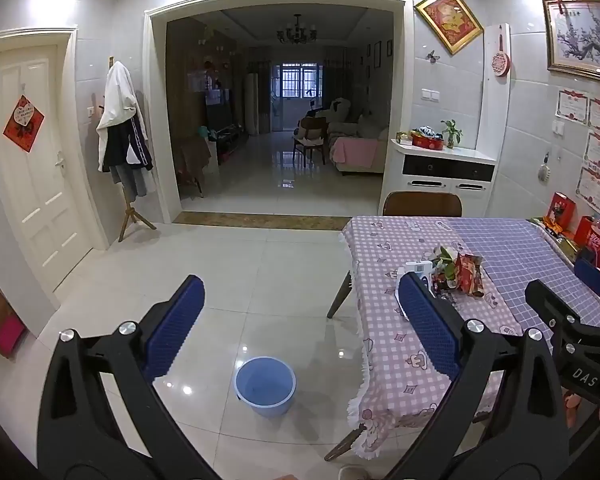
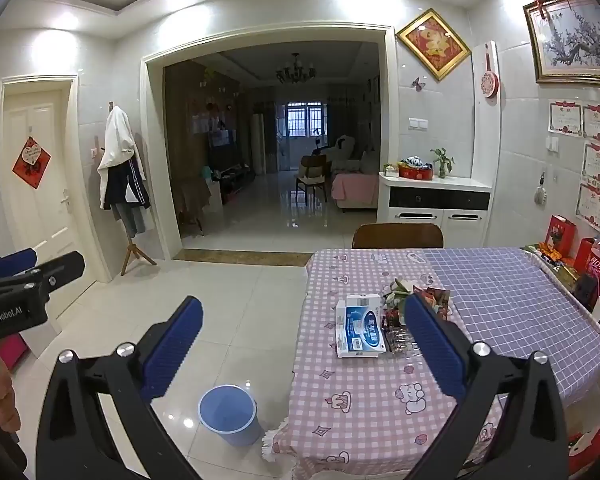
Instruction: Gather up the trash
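Both grippers are the same build: chunky black plastic frames with cut-out holes, silver round screws at the joints, and long dark-blue finger pads with a fine ribbed grid texture. The left gripper (image 1: 300,320) shows up from the side in the right wrist view with white "GenRobot.AI" lettering on its black body. The right gripper (image 2: 304,340) has white "DAS" lettering on its side. A bit of bare skin shows on the left hand (image 2: 6,396).
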`<move>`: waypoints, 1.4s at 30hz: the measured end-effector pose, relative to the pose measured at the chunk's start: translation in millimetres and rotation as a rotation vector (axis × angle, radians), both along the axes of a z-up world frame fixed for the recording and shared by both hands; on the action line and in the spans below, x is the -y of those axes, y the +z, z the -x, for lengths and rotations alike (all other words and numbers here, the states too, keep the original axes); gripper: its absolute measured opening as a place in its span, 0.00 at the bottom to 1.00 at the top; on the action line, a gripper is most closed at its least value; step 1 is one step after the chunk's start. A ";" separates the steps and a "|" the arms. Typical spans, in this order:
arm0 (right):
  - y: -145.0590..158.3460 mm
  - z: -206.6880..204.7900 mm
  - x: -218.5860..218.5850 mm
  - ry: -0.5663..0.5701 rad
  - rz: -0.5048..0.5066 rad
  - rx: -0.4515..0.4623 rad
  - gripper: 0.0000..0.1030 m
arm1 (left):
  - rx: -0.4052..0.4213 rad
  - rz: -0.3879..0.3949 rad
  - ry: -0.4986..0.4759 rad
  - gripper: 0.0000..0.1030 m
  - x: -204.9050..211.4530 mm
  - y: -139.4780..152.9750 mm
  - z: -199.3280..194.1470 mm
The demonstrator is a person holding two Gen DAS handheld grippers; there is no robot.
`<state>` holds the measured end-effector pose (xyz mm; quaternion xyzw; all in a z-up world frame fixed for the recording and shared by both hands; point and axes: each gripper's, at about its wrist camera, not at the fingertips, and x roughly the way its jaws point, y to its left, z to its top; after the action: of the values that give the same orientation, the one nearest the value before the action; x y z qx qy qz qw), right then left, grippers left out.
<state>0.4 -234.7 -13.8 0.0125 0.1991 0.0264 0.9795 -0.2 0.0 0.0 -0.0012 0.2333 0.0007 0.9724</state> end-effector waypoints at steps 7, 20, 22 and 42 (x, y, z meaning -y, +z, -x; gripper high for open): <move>-1.1 -1.9 0.8 -0.001 0.000 -0.007 0.96 | -0.005 -0.001 0.000 0.93 0.2 0.3 -0.1; -8.4 -17.9 3.3 -0.008 -0.001 -0.017 0.96 | -0.012 0.000 0.001 0.93 2.9 -7.6 0.0; -8.8 -19.1 3.5 -0.009 0.000 -0.017 0.96 | -0.014 -0.002 0.001 0.93 4.0 -9.0 0.6; -18.9 -36.9 6.0 -0.016 -0.005 -0.044 0.96 | -0.042 -0.002 -0.006 0.93 33.0 -39.4 -27.9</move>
<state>37.3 -240.7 -32.7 0.0173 0.2204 0.0189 0.9751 27.7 -33.0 -39.3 0.0005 0.2539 -0.0021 0.9672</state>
